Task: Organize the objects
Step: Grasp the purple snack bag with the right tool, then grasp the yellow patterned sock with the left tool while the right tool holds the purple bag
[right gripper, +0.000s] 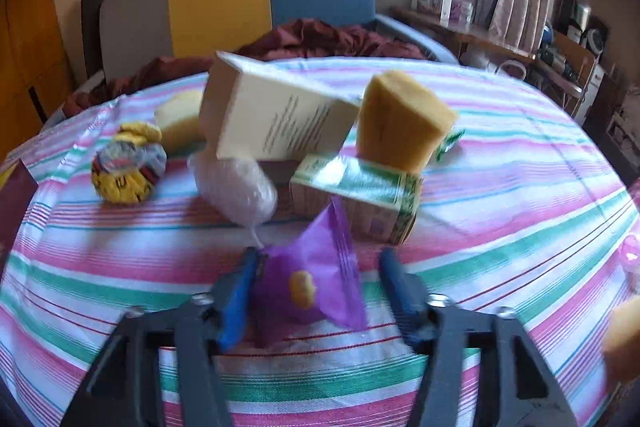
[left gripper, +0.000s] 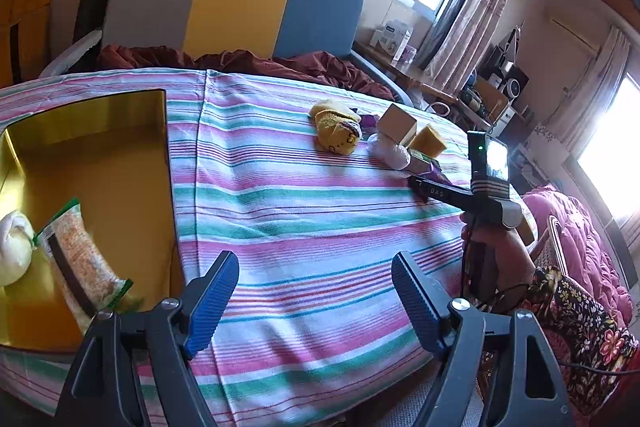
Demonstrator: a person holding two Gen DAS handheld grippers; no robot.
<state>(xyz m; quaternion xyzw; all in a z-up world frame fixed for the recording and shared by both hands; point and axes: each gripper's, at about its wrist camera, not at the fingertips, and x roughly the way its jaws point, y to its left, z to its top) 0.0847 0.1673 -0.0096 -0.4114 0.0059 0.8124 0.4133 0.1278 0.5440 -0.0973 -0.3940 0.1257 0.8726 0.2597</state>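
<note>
Sunlight is falling across the striped cloth point(left gripper: 312, 195) covering the table. The left gripper point(left gripper: 316, 303) is hovering over bare cloth with its jaws spread and nothing between them. At its nine o'clock, the gold tray point(left gripper: 92, 131) is holding a long snack packet point(left gripper: 80, 267) and a white pouch point(left gripper: 14, 247). The right gripper point(right gripper: 316, 303) is straddling a purple wrapper point(right gripper: 316, 279); its left pad is touching the wrapper, while the right pad is standing just clear. At twelve o'clock from it, a green box point(right gripper: 360, 199), a yellow sponge point(right gripper: 400, 119), a cream box point(right gripper: 272, 115) and a clear bag point(right gripper: 236, 187) are lying clustered.
</note>
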